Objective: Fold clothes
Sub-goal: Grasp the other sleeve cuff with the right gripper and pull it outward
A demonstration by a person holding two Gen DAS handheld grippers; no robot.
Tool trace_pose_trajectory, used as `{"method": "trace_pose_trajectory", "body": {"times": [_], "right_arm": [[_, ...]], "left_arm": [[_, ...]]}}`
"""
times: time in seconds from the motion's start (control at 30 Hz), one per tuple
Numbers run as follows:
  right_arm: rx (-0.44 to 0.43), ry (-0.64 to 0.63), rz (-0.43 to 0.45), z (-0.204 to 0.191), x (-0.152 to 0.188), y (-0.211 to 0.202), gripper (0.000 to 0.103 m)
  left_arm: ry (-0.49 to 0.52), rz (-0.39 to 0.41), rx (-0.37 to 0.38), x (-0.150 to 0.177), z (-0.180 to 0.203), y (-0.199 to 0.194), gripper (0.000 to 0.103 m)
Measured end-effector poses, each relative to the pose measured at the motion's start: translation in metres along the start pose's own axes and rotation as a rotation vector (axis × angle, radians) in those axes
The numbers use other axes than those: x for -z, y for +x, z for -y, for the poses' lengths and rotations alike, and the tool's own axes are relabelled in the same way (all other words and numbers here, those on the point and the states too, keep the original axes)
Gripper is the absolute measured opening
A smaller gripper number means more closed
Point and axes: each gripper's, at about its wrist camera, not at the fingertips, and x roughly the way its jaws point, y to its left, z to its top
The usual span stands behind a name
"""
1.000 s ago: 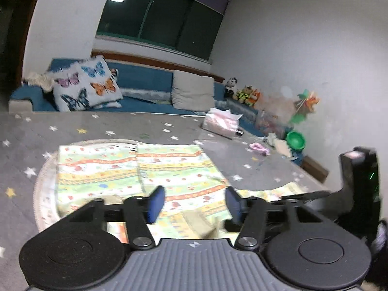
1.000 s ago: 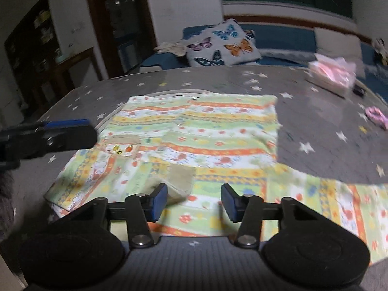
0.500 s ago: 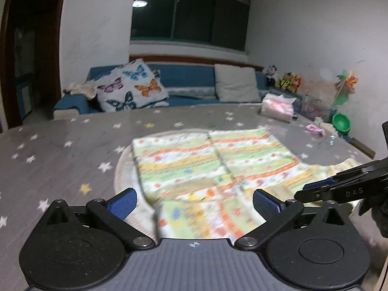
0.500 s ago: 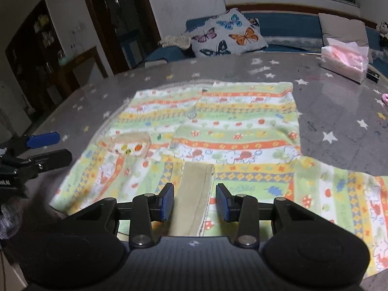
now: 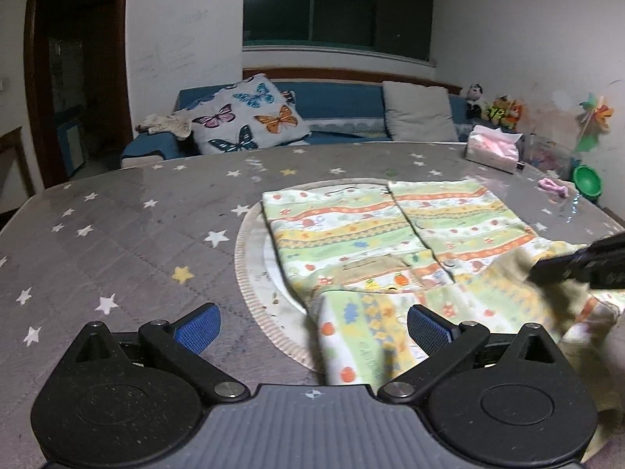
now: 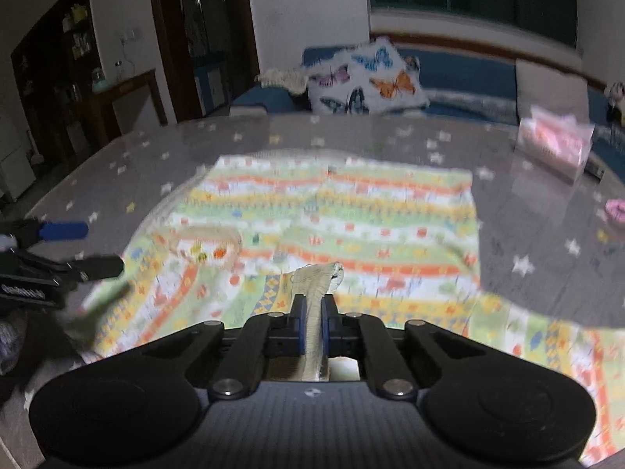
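Right gripper (image 6: 312,322): clamped on garment (image 5: 371,234) cuff; left gripper (image 5: 312,328): wide apart, empty, should pinch near-edge sleeve before lifting.

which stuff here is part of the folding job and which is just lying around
In the job: patterned shirt, its beige cuff pinched in the right claw, open left claw.

Lying about: tissue box, butterfly pillow, green bowl, round mat.
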Motion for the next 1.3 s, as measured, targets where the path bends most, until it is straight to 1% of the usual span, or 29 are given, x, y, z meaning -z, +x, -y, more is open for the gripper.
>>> {"method": "trace_pose_trajectory", "body": {"times": [0.03, 0.13, 0.33, 0.43, 0.57, 0.63, 0.77, 0.83, 0.93, 1.0, 1.03, 1.17, 1.2, 1.3], "right_arm": [[0.006, 0.000, 0.019, 0.000, -0.004, -0.005, 0.007], [0.044, 0.003, 0.035, 0.004, -0.009, -0.007, 0.007], [0.076, 0.015, -0.042, 0.014, 0.007, 0.020, 0.009], [0.081, 0.002, -0.043, 0.011, 0.010, 0.021, 0.013], [0.071, -0.011, -0.025, 0.009, 0.006, 0.015, 0.017], [0.069, -0.006, -0.025, 0.010, 0.007, 0.014, 0.021], [0.064, 0.007, -0.022, 0.011, 0.009, 0.012, 0.023], [0.056, 0.014, -0.015, 0.011, 0.010, 0.009, 0.027], [0.044, 0.012, -0.013, 0.009, 0.012, 0.005, 0.028], [0.037, -0.001, -0.017, 0.007, 0.015, 0.002, 0.032], [0.031, -0.007, -0.021, 0.006, 0.016, 0.002, 0.035], [0.037, -0.003, -0.039, 0.009, 0.024, 0.001, 0.035], [0.032, 0.011, -0.033, 0.012, 0.028, -0.003, 0.035], [0.047, 0.042, -0.008, 0.019, 0.033, -0.015, 0.041]], "left_arm": [[-0.002, -0.004, -0.008, -0.001, -0.001, 0.001, 0.103], [-0.010, -0.021, -0.023, -0.001, -0.003, 0.007, 0.103], [0.003, -0.049, -0.045, -0.001, -0.002, 0.016, 0.103], [0.002, -0.047, -0.054, -0.003, -0.001, 0.019, 0.103], [-0.007, -0.049, -0.093, -0.005, -0.001, 0.023, 0.103], [-0.010, -0.056, -0.111, -0.005, -0.001, 0.025, 0.103], [-0.019, -0.058, -0.119, -0.005, -0.001, 0.026, 0.103], [-0.024, -0.060, -0.130, -0.006, -0.001, 0.027, 0.103], [-0.024, -0.069, -0.141, -0.008, 0.001, 0.029, 0.103], [-0.030, -0.081, -0.150, -0.010, 0.002, 0.030, 0.103], [-0.034, -0.088, -0.151, -0.010, 0.002, 0.031, 0.103], [-0.034, -0.096, -0.143, -0.011, 0.006, 0.031, 0.103], [-0.032, -0.095, -0.144, -0.012, 0.008, 0.031, 0.103], [-0.029, -0.092, -0.139, -0.014, 0.011, 0.031, 0.103]]}}
